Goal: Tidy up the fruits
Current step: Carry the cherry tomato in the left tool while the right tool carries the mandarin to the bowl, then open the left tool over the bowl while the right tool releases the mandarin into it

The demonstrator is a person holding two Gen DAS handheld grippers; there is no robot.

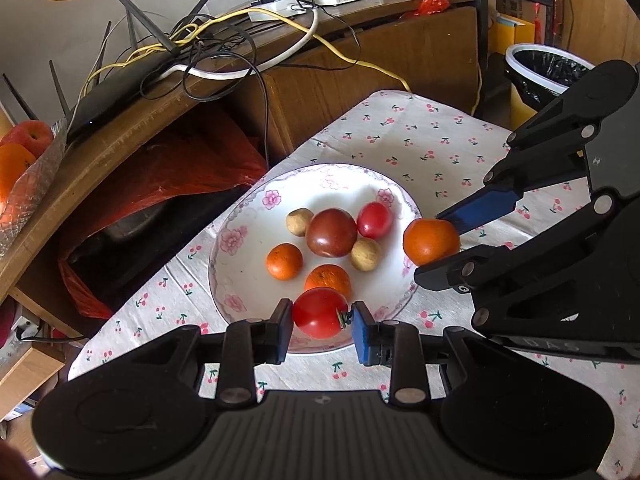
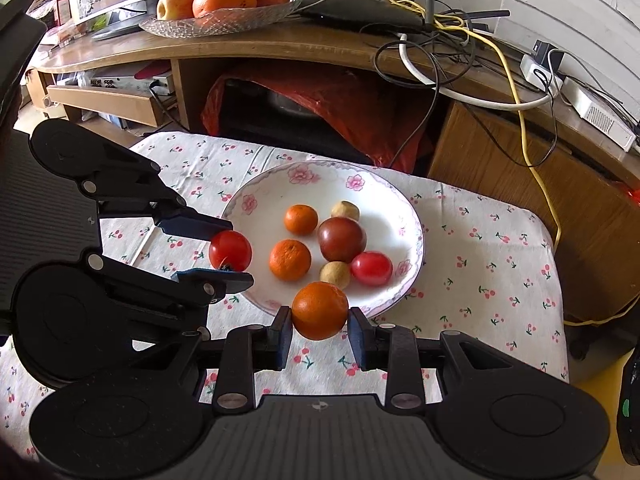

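Note:
A white flowered plate (image 1: pixel 248 264) (image 2: pixel 264 204) sits on the cherry-print tablecloth and holds several fruits: a dark tomato (image 1: pixel 331 232) (image 2: pixel 341 239), a small red tomato (image 1: pixel 374 220) (image 2: pixel 371 268), two small oranges (image 1: pixel 284 261) (image 2: pixel 290 260) and two tan longans (image 1: pixel 299 221) (image 2: pixel 345 211). My left gripper (image 1: pixel 321 322) (image 2: pixel 218 250) is shut on a red tomato (image 1: pixel 320 312) (image 2: pixel 230 251) above the plate's near rim. My right gripper (image 2: pixel 319 326) (image 1: pixel 444 246) is shut on an orange (image 2: pixel 320 310) (image 1: pixel 431 241) at the plate's edge.
A wooden desk (image 2: pixel 280 46) behind the table carries a glass fruit dish (image 2: pixel 224 20), a router and tangled cables (image 1: pixel 208 52). A red bag (image 1: pixel 172 168) sits under the desk. A lined waste bin (image 1: pixel 544 68) stands beyond the table's far corner.

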